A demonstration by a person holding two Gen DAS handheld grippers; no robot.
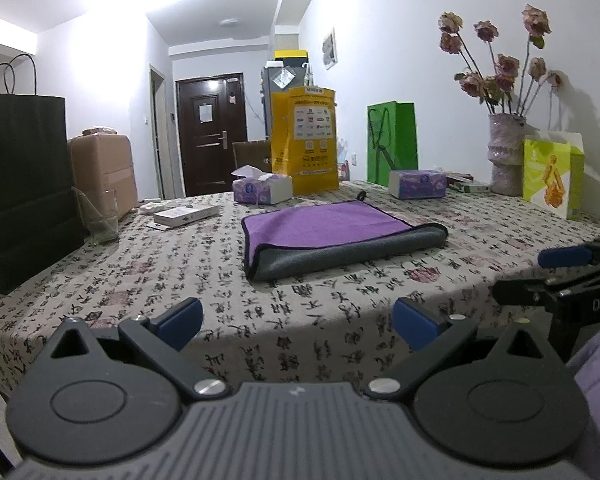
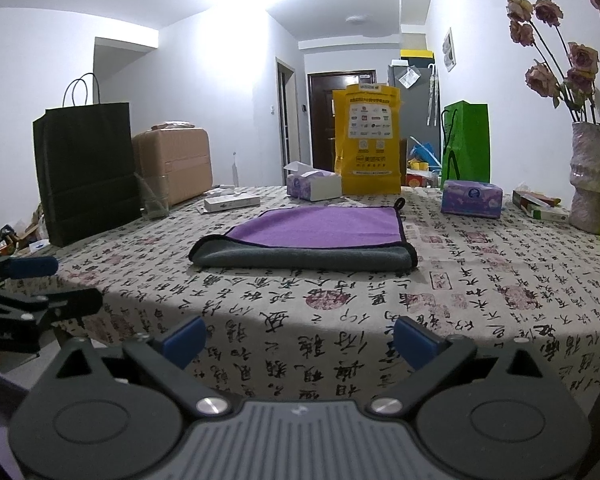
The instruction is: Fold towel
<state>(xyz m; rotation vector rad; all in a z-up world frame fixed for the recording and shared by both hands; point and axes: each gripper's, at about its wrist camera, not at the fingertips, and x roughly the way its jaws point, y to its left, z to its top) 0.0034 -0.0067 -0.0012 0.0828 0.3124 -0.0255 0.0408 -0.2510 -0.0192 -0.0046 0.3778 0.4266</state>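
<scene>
A purple towel (image 1: pixel 324 224) with a grey underside lies folded on the patterned tablecloth (image 1: pixel 180 264), its grey fold facing the near edge. It also shows in the right wrist view (image 2: pixel 320 226). My left gripper (image 1: pixel 298 322) is open and empty, held back off the table's near edge. My right gripper (image 2: pixel 300 340) is open and empty too, also short of the near edge. The right gripper shows at the right of the left wrist view (image 1: pixel 568 276); the left gripper shows at the left of the right wrist view (image 2: pixel 32 280).
A black paper bag (image 1: pixel 24 188) and a glass (image 1: pixel 100 216) stand at the left. Tissue packs (image 1: pixel 262 189) (image 1: pixel 418 184), a yellow bag (image 1: pixel 304 140), a green bag (image 1: pixel 392 142), a vase of flowers (image 1: pixel 506 152) and a green box (image 1: pixel 552 176) line the far side.
</scene>
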